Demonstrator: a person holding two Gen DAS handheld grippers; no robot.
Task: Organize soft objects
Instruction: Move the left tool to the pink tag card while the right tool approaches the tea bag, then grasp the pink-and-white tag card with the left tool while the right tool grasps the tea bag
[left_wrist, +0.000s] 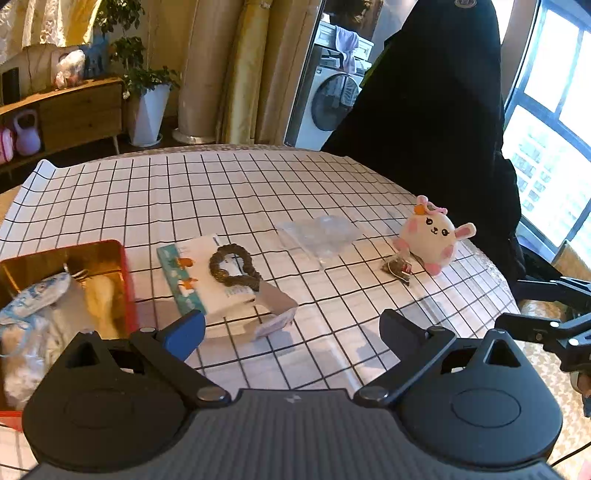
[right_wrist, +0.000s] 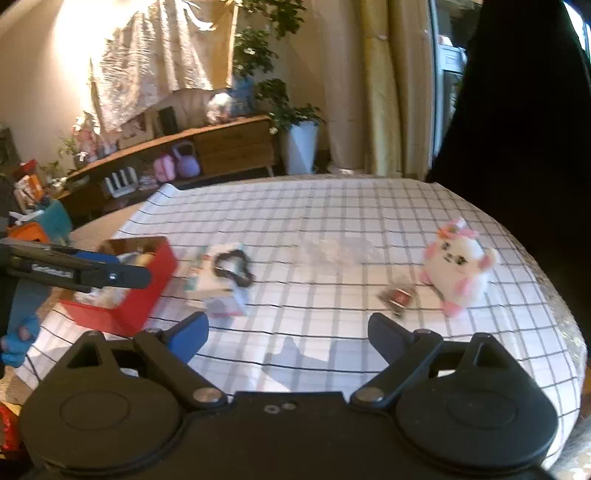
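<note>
Both grippers hover over a grid-patterned tablecloth (left_wrist: 236, 192), jaws spread wide with nothing between them: the left gripper (left_wrist: 291, 325) and the right gripper (right_wrist: 288, 332). Beyond the left one lies a tissue pack (left_wrist: 221, 284) topped by a dark scrunchie (left_wrist: 234, 269). A red tin (left_wrist: 122, 280) holding soft items sits at near left. A pink-and-white plush toy (left_wrist: 434, 234) stands at far right, a small packet (left_wrist: 399, 267) just beside it

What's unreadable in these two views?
- Red tin contents: left wrist view, cut by the frame edge and the left gripper body.
- Small packet label: right wrist view, blurred.
- Clear bag contents: both views, too faint.
</note>
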